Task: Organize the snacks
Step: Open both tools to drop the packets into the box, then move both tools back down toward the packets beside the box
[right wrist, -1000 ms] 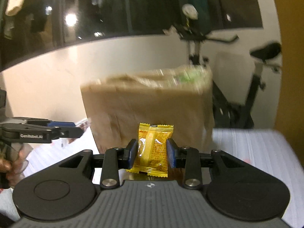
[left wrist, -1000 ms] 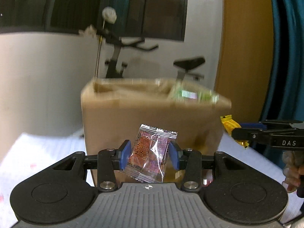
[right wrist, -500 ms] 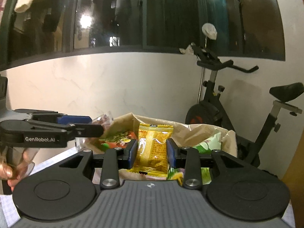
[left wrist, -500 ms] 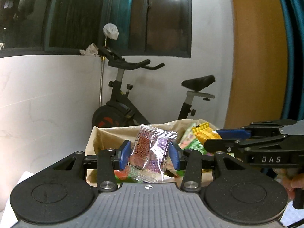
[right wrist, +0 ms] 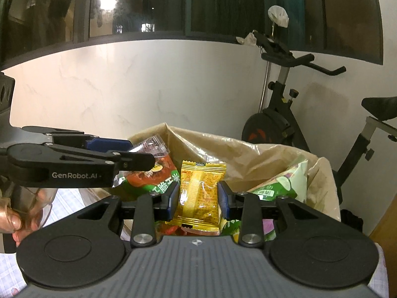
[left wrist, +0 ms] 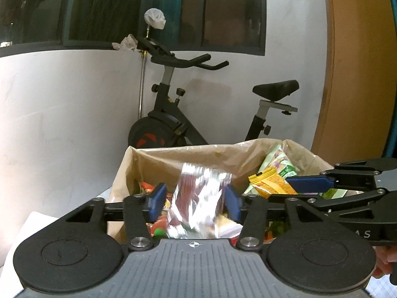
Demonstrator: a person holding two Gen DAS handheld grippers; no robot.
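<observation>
Two packets: left tongs [left wrist: 196, 202] just parted around blurred clear wrapper [left wrist: 198, 198]; right tongs [right wrist: 198, 200] clamp yellow sachet [right wrist: 201, 193].

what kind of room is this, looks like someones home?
Probably a room in a home, used partly for exercise: an exercise bike stands against the white wall, dark windows run above it, and a paper bag of snack packets sits in front.

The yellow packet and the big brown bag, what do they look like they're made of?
Yellow packet: thin glossy plastic film, judging by its crimped, serrated ends and shine. Brown bag: probably kraft paper with a clear plastic liner, going by the matte tan creases and a glossy crinkled rim.
</observation>
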